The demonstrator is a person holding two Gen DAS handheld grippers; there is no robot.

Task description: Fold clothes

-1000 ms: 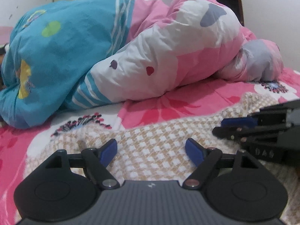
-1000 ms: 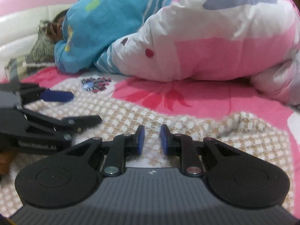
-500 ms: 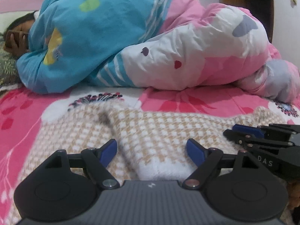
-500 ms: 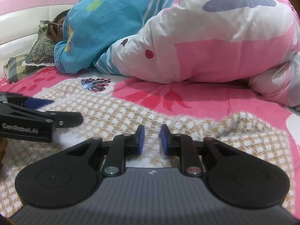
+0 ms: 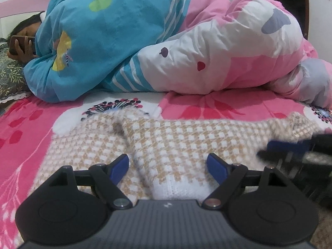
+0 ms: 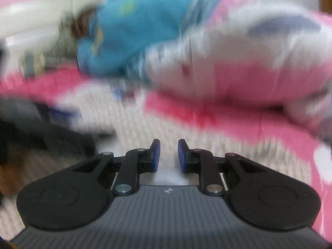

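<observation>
Left wrist view is showing the sweater [image 5: 178, 143], a beige-and-white checked knit, lying flat on the bed [image 5: 27, 128] with its long axis running side to side across the frame. A white ribbed hem or cuff (which of the two is hard to say) is lying at the near edge, right between the tips of the left gripper [image 5: 169, 166]. Its jaws are standing spread wide and are opening a touch more, with the knit lying under and between them but neither pad pressing on it.

The right gripper [image 5: 290, 149] is showing as a blurred shape at the right edge, over the sweater's right-hand part. In its own view the right gripper [image 6: 167, 155] is blurred too; its jaws are standing close together with a narrow gap, and pale knit is showing through that gap, though I cannot tell whether they are pinching any of it.

So the left hand is probably the nearer one to the white edge, and the coming grasp is likely turning on that edge sitting straight ahead of its jaws.

Beyond the sweater a person [image 5: 22, 45] is lying under a duvet [image 5: 186, 47], holding a phone [image 5: 18, 41].
</observation>
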